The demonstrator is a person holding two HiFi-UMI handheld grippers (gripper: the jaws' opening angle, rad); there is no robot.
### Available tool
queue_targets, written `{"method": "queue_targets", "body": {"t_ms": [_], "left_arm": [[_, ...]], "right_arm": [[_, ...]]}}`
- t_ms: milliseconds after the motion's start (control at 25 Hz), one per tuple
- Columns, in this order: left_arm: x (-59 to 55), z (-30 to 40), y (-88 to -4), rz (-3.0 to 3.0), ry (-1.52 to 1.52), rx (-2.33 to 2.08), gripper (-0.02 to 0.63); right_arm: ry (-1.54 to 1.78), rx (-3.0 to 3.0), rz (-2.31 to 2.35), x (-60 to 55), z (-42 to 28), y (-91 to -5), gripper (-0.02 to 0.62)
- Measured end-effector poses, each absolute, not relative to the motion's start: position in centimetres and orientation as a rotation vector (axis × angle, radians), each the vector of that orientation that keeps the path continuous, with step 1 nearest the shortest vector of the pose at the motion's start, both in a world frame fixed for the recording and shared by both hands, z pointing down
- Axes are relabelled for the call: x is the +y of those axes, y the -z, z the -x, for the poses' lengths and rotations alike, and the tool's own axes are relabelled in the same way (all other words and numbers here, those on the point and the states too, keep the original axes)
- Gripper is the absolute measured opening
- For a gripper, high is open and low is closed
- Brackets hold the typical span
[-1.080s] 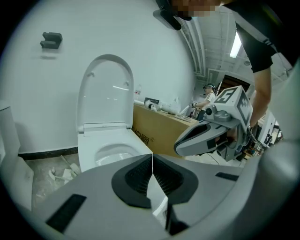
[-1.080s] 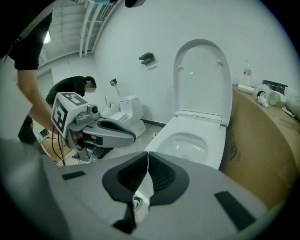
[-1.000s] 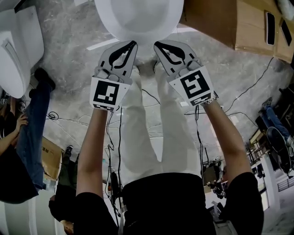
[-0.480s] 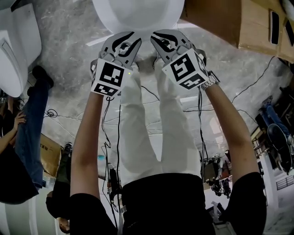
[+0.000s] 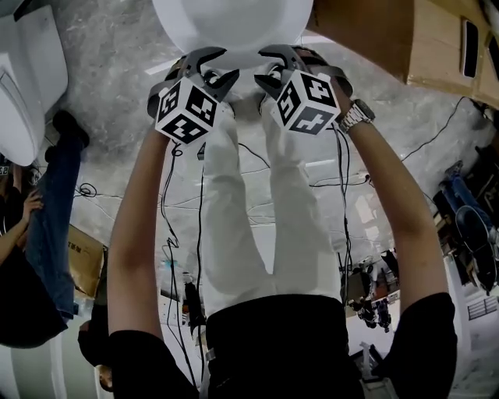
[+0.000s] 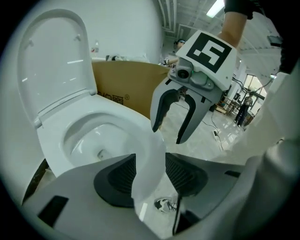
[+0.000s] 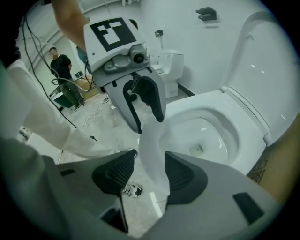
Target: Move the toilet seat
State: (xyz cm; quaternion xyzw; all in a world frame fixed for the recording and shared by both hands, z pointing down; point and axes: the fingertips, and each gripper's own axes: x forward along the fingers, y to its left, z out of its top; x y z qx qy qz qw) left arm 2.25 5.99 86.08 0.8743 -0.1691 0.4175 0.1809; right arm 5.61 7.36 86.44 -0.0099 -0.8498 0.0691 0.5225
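Left tool point(image 6: 150, 174) and right tool point(image 7: 150, 174), jaws just opening and unclenched, are straddling the toilet seat point(image 7: 151, 136) at its near rim, side by side.

**Setting: an indoor test hall or workshop, not a household bathroom.** A toilet point(image 5: 234, 23) stands free on a polished, grey, stone-patterned floor point(image 5: 117, 70) at top centre of the head view. A second toilet point(image 5: 27, 78) stands at upper left. A third toilet point(image 7: 171, 63) stands against a white wall, upper middle of the right gripper view. A large cardboard box point(image 5: 405, 39) fills the upper right of the head view. Loose cables point(image 5: 84, 190) lie across the floor, and cluttered equipment point(image 5: 373, 300) sits at lower right. A bystander point(image 7: 60, 61) stands at upper left of the right gripper view. A strip ceiling light point(image 6: 216, 7) shows at the top of the left gripper view.
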Motion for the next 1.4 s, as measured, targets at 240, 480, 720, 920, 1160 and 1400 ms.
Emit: {"method": "queue_targets", "body": {"t_ms": [240, 480, 720, 920, 1160, 1400], "left_arm": [[6.7, -2.5, -87.9, -2.47, -1.302, -0.308, 0.222], [7.1, -2.6, -90.1, -2.485, -1.449, -0.144, 0.248], [8.1, -1.9, -92.7, -2.457, -1.655, 0.087, 0.249], [7.8, -2.1, -93.2, -2.43, -1.686, 0.139, 0.249], [7.9, -2.0, -93.9, -2.417, -1.734, 0.224, 0.249], [8.0, -2.0, -94.2, -2.41, -1.759, 0.256, 0.25]], "right_arm": [[-0.093, -1.989, 0.112, 7.4, -5.6, -88.0, 0.227], [-0.057, -1.953, 0.177, 7.2, -5.4, -89.7, 0.244], [0.006, -1.889, 0.271, 7.5, -5.1, -91.7, 0.245], [0.01, -1.869, 0.299, 7.5, -4.9, -92.7, 0.245], [0.009, -1.833, 0.336, 7.6, -4.8, -93.8, 0.245], [0.047, -1.786, 0.356, 7.8, -5.1, -94.7, 0.245]]}}
